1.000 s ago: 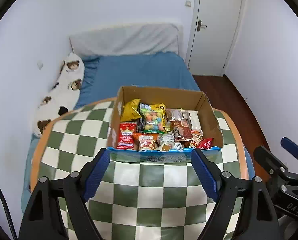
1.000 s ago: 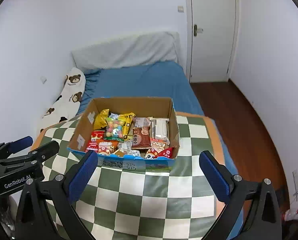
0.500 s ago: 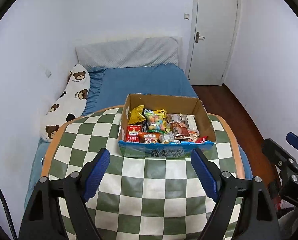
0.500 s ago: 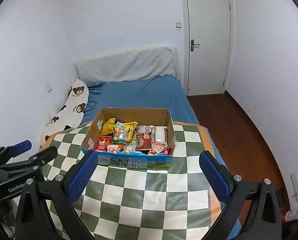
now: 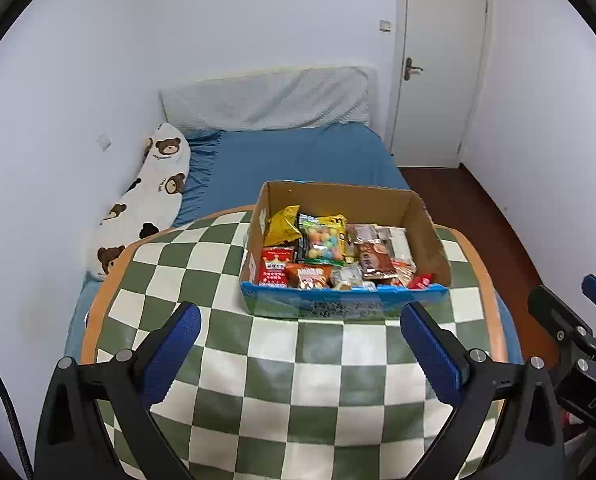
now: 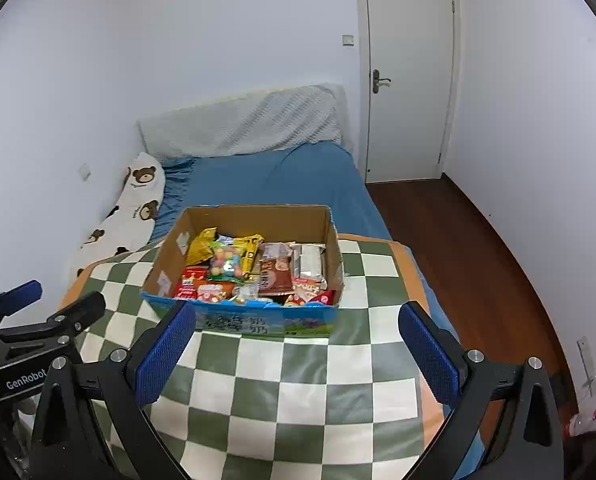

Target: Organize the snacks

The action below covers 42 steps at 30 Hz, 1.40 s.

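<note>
Pillow: bear-print pillow point(image 5: 145, 204) along the left wall, lying on the blue bed point(image 5: 298, 156).
Table: green-and-white checked tabletop point(image 5: 298, 380) with an orange rim, standing in front of the bed.
Left gripper point(image 5: 300, 354): blue-padded jaws spread wide and holding nothing, poised above the tabletop just short of the box; its body also shows at the left edge of the right wrist view.
Box: cardboard box point(image 5: 418, 208) with a blue printed front wall, resting on the far part of the table, toward its right side in the left wrist view.
Snacks: snack packets point(image 5: 330, 252) heaped inside the box, among them a yellow bag point(image 5: 281, 224) at the back left, a packet of coloured balls point(image 5: 322, 242) near the middle, a red packet point(image 5: 273, 272) at the front left and a brown packet point(image 5: 374, 264) to the right.
Right gripper point(image 6: 298, 350): jaws likewise released and empty, the left fingertip overlapping the box's front left corner in its own view.
Door: closed white door point(image 6: 410, 76) at the far right.
</note>
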Tool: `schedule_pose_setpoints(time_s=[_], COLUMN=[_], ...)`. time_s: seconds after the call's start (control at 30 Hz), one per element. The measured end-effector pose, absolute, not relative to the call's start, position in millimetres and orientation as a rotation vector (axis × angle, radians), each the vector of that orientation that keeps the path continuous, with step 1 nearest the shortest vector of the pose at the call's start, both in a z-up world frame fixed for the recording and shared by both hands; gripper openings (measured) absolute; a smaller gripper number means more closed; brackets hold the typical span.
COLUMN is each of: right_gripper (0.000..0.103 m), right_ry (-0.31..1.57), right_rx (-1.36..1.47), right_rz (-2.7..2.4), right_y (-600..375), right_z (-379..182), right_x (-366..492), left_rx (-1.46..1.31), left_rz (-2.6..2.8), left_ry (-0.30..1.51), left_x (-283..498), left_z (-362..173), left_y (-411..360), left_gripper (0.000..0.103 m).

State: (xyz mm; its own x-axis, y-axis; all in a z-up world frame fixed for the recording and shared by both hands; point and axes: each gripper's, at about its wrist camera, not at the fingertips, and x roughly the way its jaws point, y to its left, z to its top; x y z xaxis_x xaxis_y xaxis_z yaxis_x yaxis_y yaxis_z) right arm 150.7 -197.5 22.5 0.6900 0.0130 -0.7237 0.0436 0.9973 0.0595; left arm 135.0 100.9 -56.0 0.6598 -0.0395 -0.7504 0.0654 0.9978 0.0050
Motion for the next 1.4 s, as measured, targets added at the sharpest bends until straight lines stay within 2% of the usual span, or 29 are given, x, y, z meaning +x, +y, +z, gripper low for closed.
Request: schedule_pose_setpoints(time_s=[0.73,1.4], right_gripper=[0.103,0.103], right_ry=[0.906,0.92], right_rx=[0.061,0.053], right_rz=[-0.096,-0.092], right_y=[-207,-208], right_z=[-42,-50], right_x=[233,236], left_rx=[0.067,0.061], left_rz=[-0.02,-0.008], left_ry=[0.954,0.946], left_x=[210,212], left_z=[-110,-106], left_y=[84,83], left_gripper=[0.102,0.102])
